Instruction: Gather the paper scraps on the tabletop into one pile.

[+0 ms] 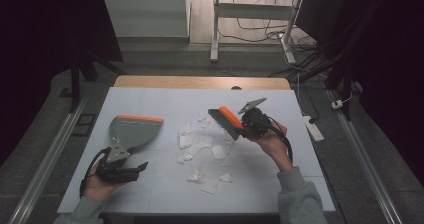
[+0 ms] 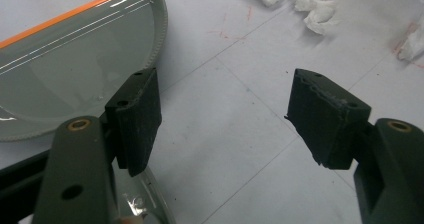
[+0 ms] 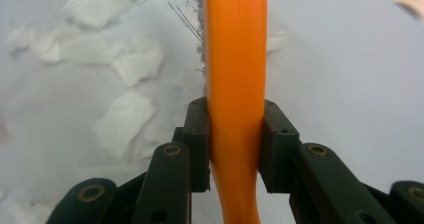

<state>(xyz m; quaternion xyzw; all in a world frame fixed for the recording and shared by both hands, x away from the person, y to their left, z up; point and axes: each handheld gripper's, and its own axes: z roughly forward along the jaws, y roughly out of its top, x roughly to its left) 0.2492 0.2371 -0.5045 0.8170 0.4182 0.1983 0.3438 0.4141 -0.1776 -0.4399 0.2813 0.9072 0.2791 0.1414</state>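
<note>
A hand brush (image 1: 226, 120) with an orange back and dark bristles is held over the right side of the white table, just right of a scatter of white paper scraps (image 1: 202, 141). My right gripper (image 1: 243, 127) is shut on its orange handle (image 3: 235, 59), a pad pressed on each side; the scraps (image 3: 125, 119) lie to the left below. A grey dustpan (image 1: 134, 130) with an orange lip lies at the left. My left gripper (image 1: 136, 168) sits just in front of it, open. Between its pads (image 2: 225, 91) I see bare table, with the dustpan (image 2: 75, 64) at the left.
The white table top (image 1: 165, 101) ends in a wooden strip at the back. A white power strip (image 1: 313, 128) lies on the floor to the right, with cables and desk legs (image 1: 215, 29) beyond the table. Metal rails run along both sides.
</note>
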